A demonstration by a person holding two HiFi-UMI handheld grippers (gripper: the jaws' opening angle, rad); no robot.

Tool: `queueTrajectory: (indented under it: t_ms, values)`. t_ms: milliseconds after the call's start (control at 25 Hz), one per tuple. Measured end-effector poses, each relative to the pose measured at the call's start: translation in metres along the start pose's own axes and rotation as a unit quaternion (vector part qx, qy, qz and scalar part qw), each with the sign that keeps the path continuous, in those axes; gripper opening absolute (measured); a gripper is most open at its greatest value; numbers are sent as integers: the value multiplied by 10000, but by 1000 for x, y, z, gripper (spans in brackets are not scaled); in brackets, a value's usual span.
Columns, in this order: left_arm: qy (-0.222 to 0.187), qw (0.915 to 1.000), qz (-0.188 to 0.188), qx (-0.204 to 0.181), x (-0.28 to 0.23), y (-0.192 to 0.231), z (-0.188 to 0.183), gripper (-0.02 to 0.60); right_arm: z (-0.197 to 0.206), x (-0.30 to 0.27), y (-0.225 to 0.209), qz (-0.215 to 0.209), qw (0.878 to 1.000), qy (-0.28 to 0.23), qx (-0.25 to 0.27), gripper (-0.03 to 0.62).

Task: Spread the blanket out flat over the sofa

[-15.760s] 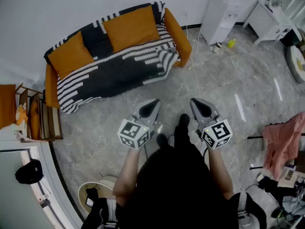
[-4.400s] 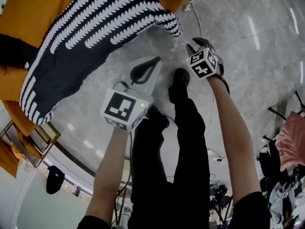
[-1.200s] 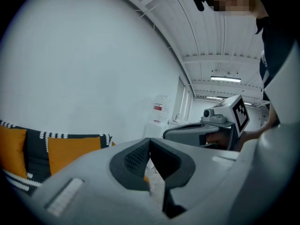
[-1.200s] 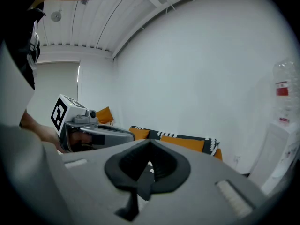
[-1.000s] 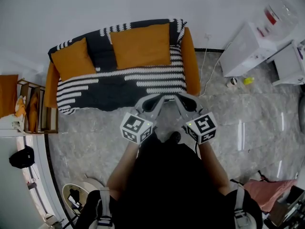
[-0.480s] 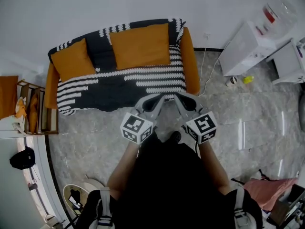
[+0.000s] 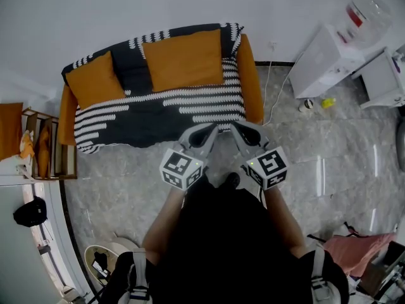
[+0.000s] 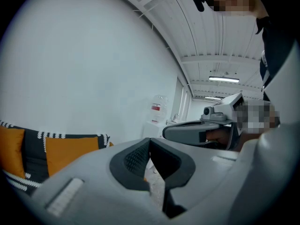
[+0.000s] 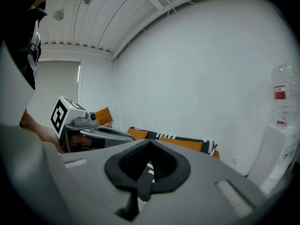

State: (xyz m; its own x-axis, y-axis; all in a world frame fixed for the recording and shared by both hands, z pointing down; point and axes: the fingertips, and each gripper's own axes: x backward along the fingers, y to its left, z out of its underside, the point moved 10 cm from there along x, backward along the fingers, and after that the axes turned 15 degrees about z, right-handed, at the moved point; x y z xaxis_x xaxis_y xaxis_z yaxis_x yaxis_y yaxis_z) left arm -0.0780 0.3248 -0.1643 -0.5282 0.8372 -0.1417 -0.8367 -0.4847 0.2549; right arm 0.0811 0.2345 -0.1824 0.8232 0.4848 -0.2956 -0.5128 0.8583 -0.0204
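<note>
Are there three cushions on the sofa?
No, only two orange ones show on the sofa: a smaller cushion and a bigger cushion.

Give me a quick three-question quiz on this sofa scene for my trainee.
1. True or false: the blanket lies spread over the seat and backrest of the sofa.
2. How many orange cushions sit on it?
3. The left gripper and right gripper are: A) shut on the blanket; B) shut, empty, held in front of the sofa; C) wide open.
Key: 1 true; 2 two; 3 B.
</note>
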Motion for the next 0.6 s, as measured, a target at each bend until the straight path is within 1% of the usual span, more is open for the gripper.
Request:
queueTrajectory:
  t_ms: [600]
  values:
    - [-12, 10000, 19, -30, 0, -2, -2, 11, -2, 3, 1, -40, 10000, -35, 69, -2]
